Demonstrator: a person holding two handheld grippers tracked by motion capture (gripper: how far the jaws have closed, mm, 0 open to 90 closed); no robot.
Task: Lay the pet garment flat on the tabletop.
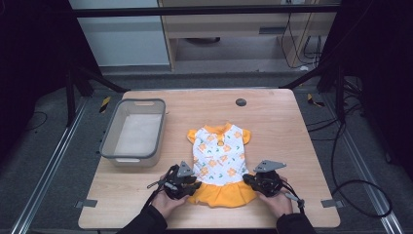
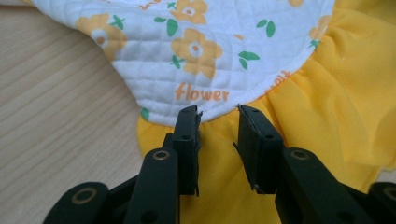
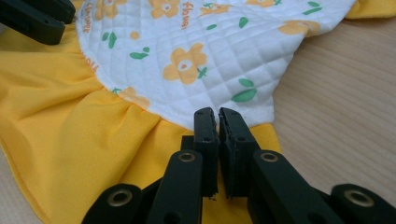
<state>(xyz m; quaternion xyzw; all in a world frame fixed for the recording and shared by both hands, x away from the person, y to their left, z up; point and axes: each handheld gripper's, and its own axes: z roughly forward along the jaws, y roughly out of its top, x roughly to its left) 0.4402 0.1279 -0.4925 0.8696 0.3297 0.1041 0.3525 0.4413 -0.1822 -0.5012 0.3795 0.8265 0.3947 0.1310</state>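
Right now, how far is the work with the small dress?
Done: the dress lies flat and spread on the table. In hand: both grippers sit at its waist seam, the right gripper nearly shut there, the left gripper open over the yellow skirt. Left: no fold shows yet, and the grey bin holds no clothing.

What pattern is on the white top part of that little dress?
Orange flowers with green leaves on quilted white fabric of the dress, clearest in the left gripper view.
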